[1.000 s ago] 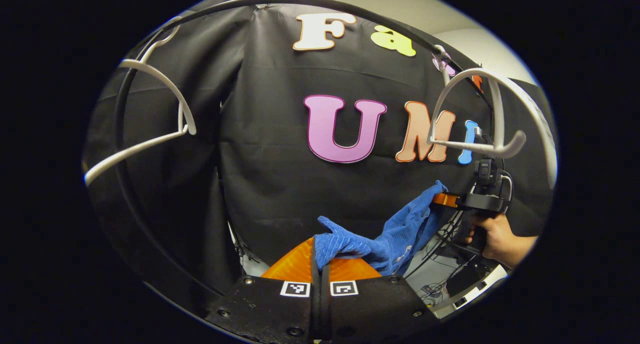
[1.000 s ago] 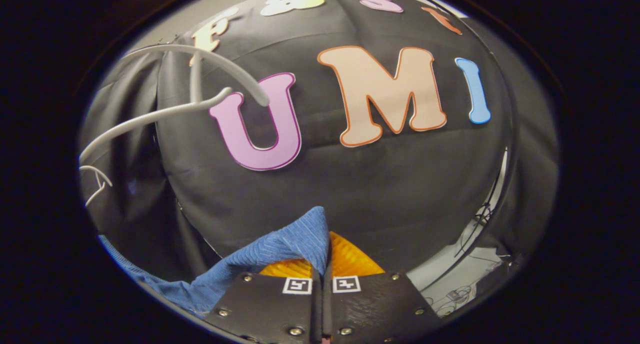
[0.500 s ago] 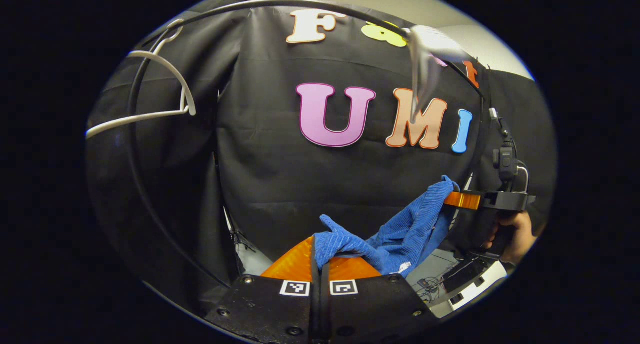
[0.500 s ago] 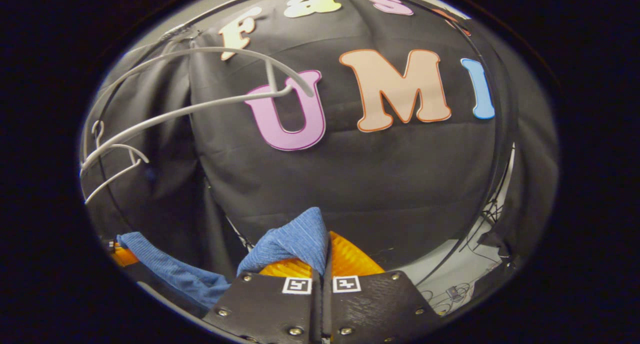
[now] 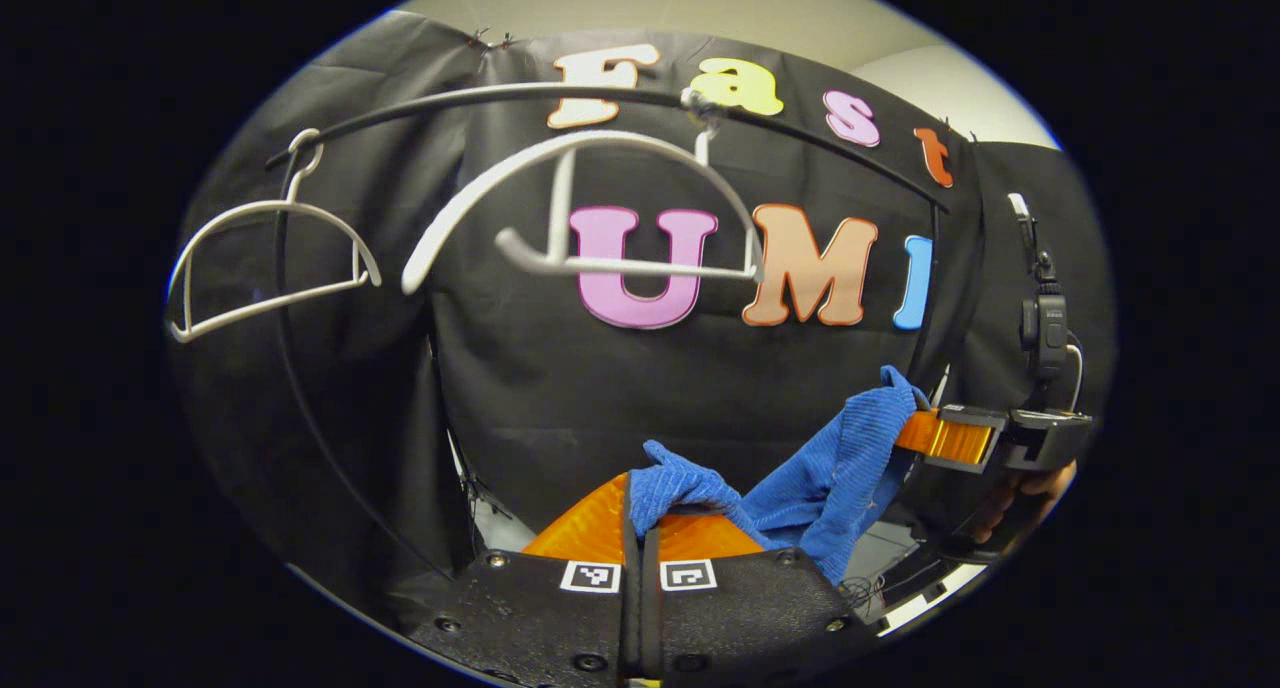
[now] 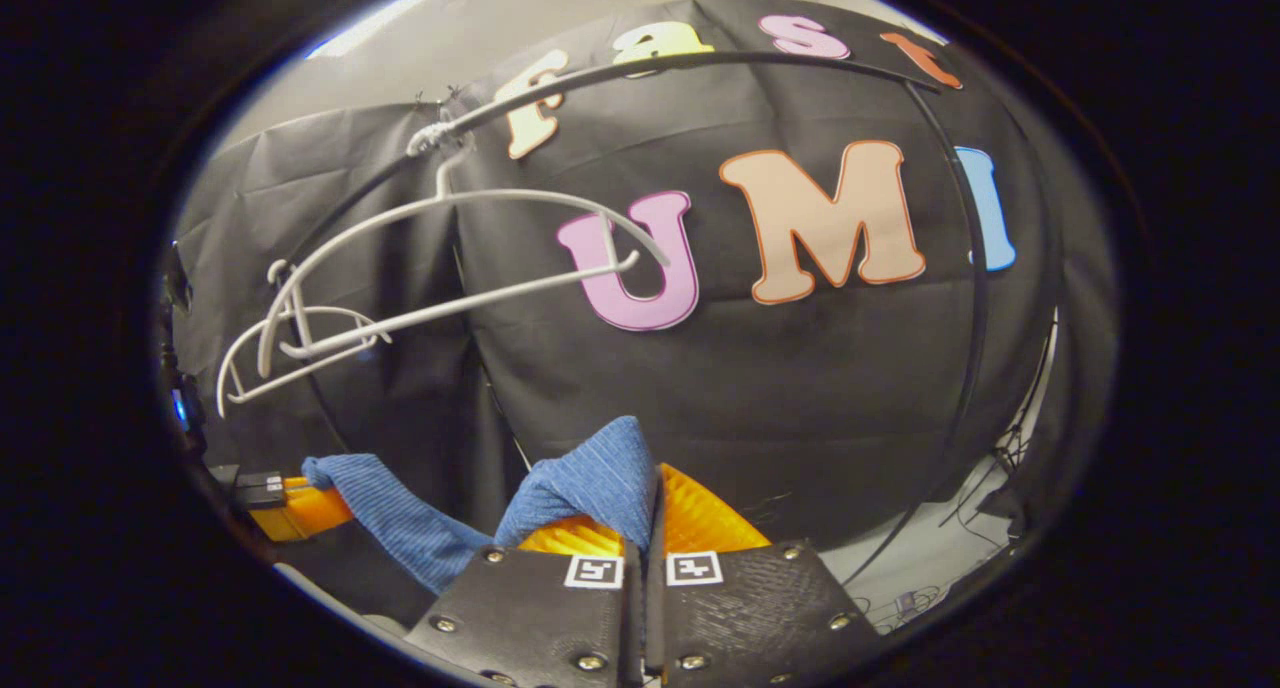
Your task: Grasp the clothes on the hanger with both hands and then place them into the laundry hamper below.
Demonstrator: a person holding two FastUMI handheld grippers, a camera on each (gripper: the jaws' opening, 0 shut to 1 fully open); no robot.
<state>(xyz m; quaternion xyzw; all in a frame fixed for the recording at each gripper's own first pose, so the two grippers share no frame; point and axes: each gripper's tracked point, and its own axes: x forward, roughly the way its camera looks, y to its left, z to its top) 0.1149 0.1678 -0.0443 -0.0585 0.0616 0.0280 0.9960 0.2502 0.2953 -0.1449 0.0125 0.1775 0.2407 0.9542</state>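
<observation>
Blue garment (image 5: 830, 468) slung between both clamped grippers, below hangers (image 5: 590, 218).

Your left gripper view looks up from low, close along its own fingers, toward the black cloth wall (image 5: 600, 388). Your right gripper view faces that same wall (image 6: 800, 388) from the other side. Both share the rail (image 5: 480, 98) and white hangers (image 6: 450, 258).

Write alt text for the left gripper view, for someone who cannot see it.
A blue cloth sags between the left gripper in the foreground and the right gripper at right, both shut on it. Above, two bare white hangers hang from a dark rail.
</observation>
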